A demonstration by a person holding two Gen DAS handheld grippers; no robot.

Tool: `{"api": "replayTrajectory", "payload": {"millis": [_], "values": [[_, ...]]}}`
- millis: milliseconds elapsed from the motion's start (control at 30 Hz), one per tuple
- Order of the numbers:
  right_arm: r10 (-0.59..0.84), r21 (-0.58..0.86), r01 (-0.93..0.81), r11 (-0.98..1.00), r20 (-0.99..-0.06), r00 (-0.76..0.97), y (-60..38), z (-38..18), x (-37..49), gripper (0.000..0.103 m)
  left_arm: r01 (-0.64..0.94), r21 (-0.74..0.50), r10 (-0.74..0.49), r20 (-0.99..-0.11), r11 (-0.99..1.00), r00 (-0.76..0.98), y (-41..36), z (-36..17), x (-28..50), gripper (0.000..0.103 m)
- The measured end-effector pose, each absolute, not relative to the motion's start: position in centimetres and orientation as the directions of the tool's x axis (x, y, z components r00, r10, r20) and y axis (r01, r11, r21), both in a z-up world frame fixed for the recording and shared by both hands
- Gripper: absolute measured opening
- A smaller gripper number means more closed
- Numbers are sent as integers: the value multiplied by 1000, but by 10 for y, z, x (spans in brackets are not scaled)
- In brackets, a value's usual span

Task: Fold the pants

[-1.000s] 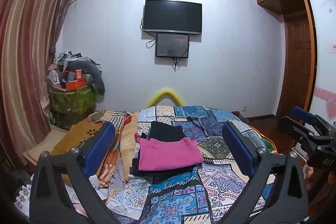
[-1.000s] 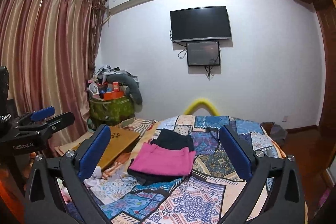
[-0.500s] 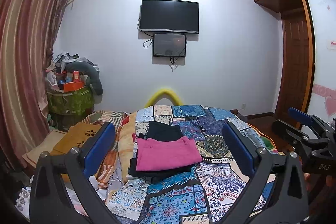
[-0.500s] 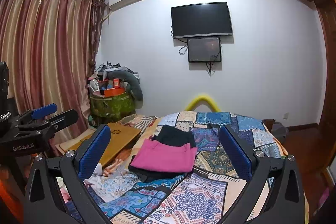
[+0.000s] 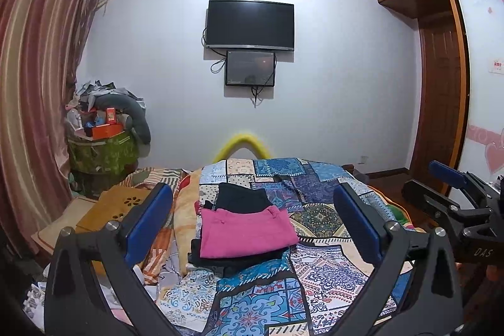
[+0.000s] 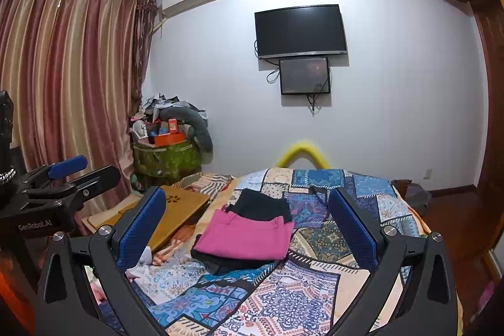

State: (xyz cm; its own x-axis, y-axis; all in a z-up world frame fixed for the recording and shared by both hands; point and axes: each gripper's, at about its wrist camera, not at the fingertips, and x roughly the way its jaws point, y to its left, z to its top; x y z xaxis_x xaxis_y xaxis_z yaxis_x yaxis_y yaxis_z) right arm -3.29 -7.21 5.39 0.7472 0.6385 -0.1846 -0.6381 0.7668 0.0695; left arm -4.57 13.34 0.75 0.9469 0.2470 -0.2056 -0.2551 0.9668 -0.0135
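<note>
Folded pink pants (image 5: 245, 232) lie on top of folded dark garments (image 5: 242, 199) on the patchwork quilt of the bed (image 5: 315, 273). They also show in the right wrist view (image 6: 249, 233). My left gripper (image 5: 252, 222) is open and empty, held above the near part of the bed, well short of the stack. My right gripper (image 6: 249, 225) is open and empty, also held back from the stack. The right gripper shows at the right edge of the left wrist view (image 5: 453, 203); the left gripper shows at the left edge of the right wrist view (image 6: 63, 178).
A wooden lap desk (image 6: 170, 210) leans by the bed's left side. A green bin piled with clutter (image 5: 104, 144) stands by the curtain (image 5: 34, 103). A yellow foam arch (image 5: 242, 144) sits behind the bed. A TV (image 5: 250, 24) hangs on the wall. A wooden door (image 5: 441, 96) is at right.
Both grippers have tilted slightly, so the room sits a little differently in each view. The stack of clothes has not moved. Both stay open.
</note>
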Motion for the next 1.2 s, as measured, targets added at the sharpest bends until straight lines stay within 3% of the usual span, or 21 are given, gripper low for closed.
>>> {"api": "replayTrajectory", "payload": {"millis": [1200], "values": [[635,87,-631,771,-177,752,-77,58,-33,103,-220,-12,212,-216,975,953,132,4,-44,103]]}}
